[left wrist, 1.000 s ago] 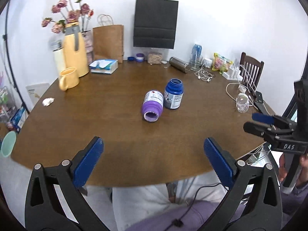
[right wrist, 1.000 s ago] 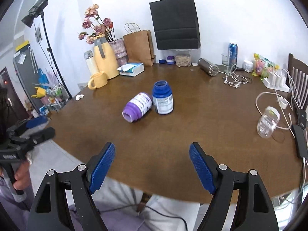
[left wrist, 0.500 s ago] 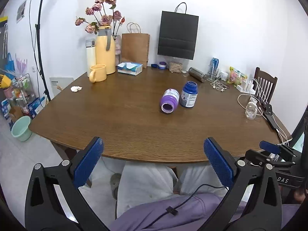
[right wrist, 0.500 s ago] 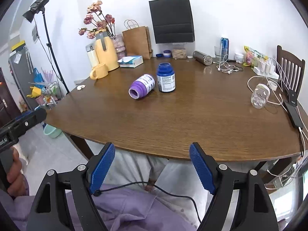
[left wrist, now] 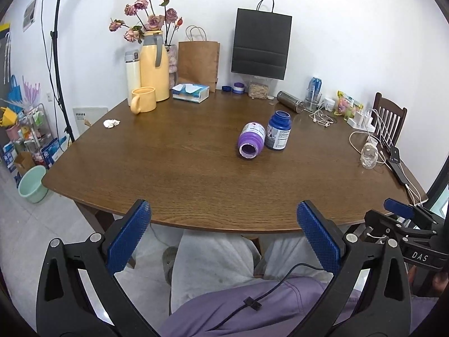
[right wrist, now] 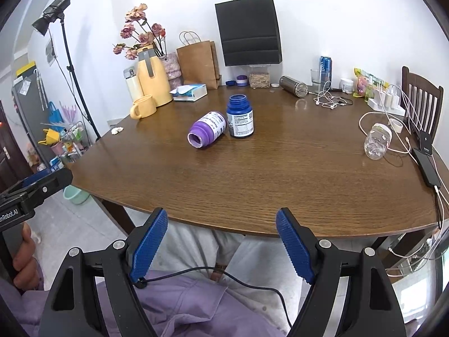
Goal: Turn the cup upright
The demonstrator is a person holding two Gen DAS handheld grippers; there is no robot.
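The purple cup (left wrist: 251,140) lies on its side near the middle of the tabletop (left wrist: 174,168), its open mouth turned toward the near edge. It touches the blue bottle (left wrist: 278,131), which stands upright just to its right; the right wrist view shows the same pair, cup (right wrist: 207,129) against bottle (right wrist: 240,116).

The left hand-held gripper (left wrist: 223,240) hangs off the near edge over the person's lap, its jaws spread wide with nothing between the blue pads (left wrist: 127,236). The right hand-held gripper (right wrist: 221,245) sits likewise, jaws wide apart and empty, well short of the cup.

At the far left of the tabletop stand a yellow mug (left wrist: 143,99) and a yellow flask (left wrist: 153,66) (with dried flowers behind it). A clear jar (right wrist: 377,141) lies at the right among white cables.
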